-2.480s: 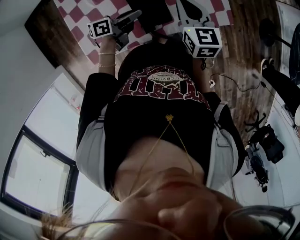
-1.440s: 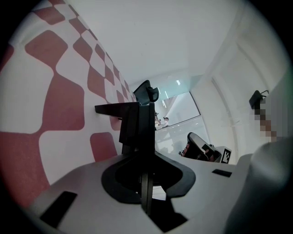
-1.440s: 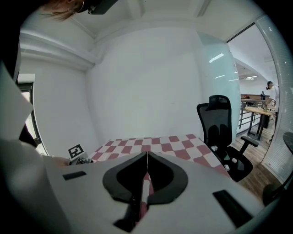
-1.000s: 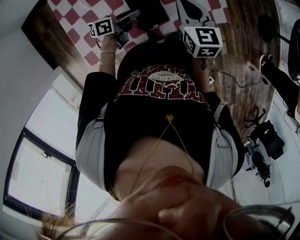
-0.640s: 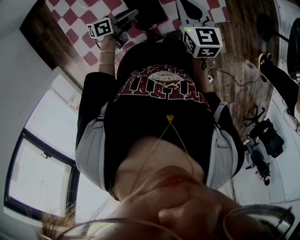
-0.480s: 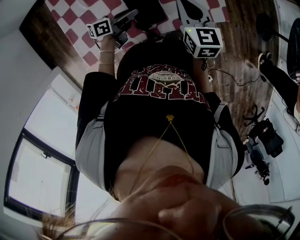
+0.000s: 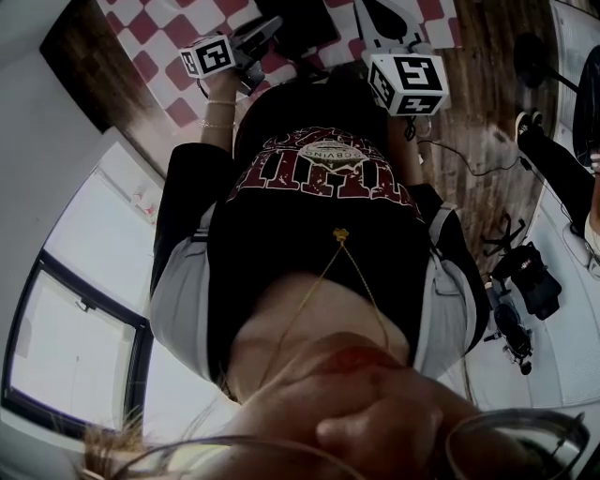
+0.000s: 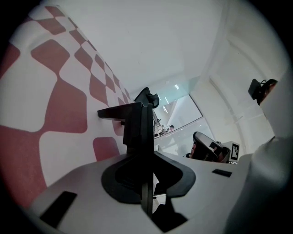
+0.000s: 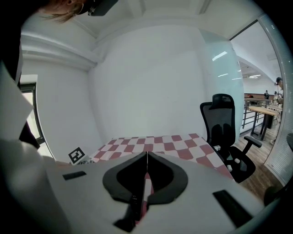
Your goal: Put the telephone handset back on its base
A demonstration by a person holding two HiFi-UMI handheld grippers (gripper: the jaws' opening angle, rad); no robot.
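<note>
In the head view the person's dark printed shirt fills the middle, and both grippers are held out over a red-and-white chequered table (image 7: 155, 42). My left gripper (image 7: 251, 45) is shut on a black, flat-edged thing, most likely the telephone handset (image 7: 262, 33). In the left gripper view that handset (image 8: 133, 122) stands edge-on between the jaws of the left gripper (image 8: 146, 157). My right gripper (image 7: 384, 21) is shut and holds nothing; its jaws (image 9: 146, 157) meet in one line. A dark shape (image 7: 305, 21) lies on the table beyond; I cannot tell whether it is the base.
A black office chair (image 9: 225, 130) stands at the table's right end. Wooden floor (image 7: 483, 103) with a cable (image 7: 459, 159) lies right of the person, and more dark gear (image 7: 534, 291) sits further right. A white wall (image 9: 146, 77) rises behind the table (image 9: 160, 142).
The head view has drifted slightly. Both grippers keep their places and their jaw states.
</note>
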